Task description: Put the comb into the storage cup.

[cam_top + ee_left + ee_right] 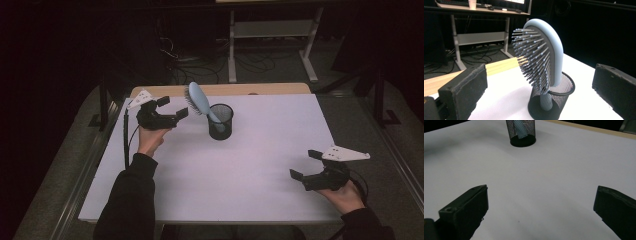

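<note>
A pale blue hairbrush (198, 99) stands handle down in a black mesh cup (220, 122) at the back middle of the white table (240, 165), its head leaning left. My left gripper (174, 107) is open just left of the brush head, apart from it. In the left gripper view the bristles of the hairbrush (536, 57) face me between the wide-apart jaws of my left gripper (539, 77), with the cup (556, 100) below. My right gripper (306, 165) rests open near the table's front right. In the right gripper view, my right gripper (541, 202) holds nothing, and the cup (521, 132) stands far off.
A wooden strip (220, 90) runs along the table's back edge. Behind it stand a white desk frame (270, 45) and cables on the dark floor. A person's sleeved forearm (130, 200) comes in at the lower left.
</note>
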